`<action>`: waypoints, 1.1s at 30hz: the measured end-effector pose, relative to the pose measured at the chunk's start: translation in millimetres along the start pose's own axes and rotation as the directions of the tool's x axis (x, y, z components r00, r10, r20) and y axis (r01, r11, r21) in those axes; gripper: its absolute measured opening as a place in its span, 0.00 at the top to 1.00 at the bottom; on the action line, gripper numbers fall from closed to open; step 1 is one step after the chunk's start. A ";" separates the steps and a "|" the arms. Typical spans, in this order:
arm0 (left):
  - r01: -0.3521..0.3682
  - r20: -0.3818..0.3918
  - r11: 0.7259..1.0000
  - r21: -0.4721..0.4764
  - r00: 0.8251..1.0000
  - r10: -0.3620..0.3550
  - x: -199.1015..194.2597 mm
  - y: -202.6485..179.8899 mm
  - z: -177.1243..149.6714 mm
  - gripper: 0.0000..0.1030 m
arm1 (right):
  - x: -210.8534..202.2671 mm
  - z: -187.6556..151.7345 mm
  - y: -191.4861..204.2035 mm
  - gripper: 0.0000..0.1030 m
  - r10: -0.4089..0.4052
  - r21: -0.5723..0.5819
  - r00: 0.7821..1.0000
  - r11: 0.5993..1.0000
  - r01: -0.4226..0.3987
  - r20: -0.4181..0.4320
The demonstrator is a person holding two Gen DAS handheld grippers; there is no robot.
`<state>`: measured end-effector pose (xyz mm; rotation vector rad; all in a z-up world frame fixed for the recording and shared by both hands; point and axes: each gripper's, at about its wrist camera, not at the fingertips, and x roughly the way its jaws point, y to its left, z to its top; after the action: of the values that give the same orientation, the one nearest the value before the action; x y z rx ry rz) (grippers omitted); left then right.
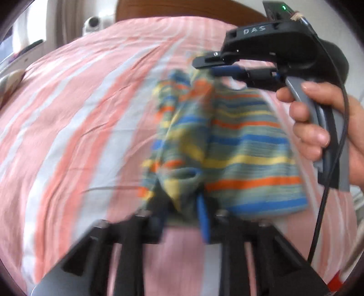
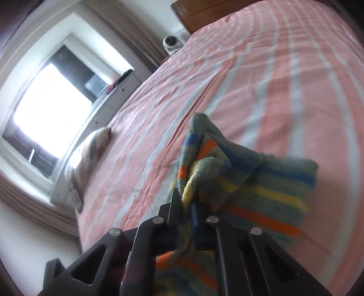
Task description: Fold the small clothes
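Note:
A small knitted garment (image 1: 245,145) with green, blue, yellow and orange stripes hangs above the pink-and-white striped bed sheet (image 1: 75,127). My left gripper (image 1: 182,205) is shut on its near edge, at the bottom of the left wrist view. My right gripper (image 1: 218,68) shows there from the side, held in a hand at the upper right, shut on the garment's far edge. In the right wrist view my right gripper (image 2: 186,202) pinches a bunched fold of the garment (image 2: 257,182), which drapes to the right. The left wrist view is blurred by motion.
The bed sheet (image 2: 273,79) fills both views. A pillow (image 2: 93,145) lies at the bed's window side. A white round device (image 2: 171,43) stands by the wooden headboard (image 2: 204,13). A bright window (image 2: 50,109) and a white ledge are on the left.

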<state>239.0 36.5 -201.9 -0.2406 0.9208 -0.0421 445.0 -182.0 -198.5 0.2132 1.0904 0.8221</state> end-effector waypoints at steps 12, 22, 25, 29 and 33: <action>-0.138 -0.036 0.990 -0.007 0.990 0.137 2.1 35.4 11.1 0.22 | -80.1 -83.3 8.9 0.54 0.009 -0.079 0.998 0.997 -0.003 0.069; 0.046 -0.003 0.999 -0.025 0.999 -0.046 -30.9 60.4 62.2 0.08 | -105.5 -149.0 -16.1 0.32 -0.151 -0.065 0.988 0.986 0.152 0.023; 0.092 -0.036 0.995 -0.025 0.995 -0.093 -16.5 55.4 82.6 0.08 | -112.8 -121.4 -28.4 0.31 -0.168 0.012 0.983 0.986 0.168 0.078; 0.141 -0.157 0.990 -0.005 0.978 -0.140 35.0 41.9 97.8 0.06 | -100.5 -103.2 -49.5 0.26 -0.162 0.125 0.982 0.981 0.149 0.096; 0.105 -0.222 0.994 0.005 0.970 -0.101 81.8 27.4 108.7 0.07 | -61.1 -87.2 -79.1 0.26 -0.108 0.247 0.993 0.964 0.094 0.045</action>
<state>372.9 72.2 -209.1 -0.2716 1.1286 -0.1756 396.7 -298.6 -239.3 0.3836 1.1373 0.5852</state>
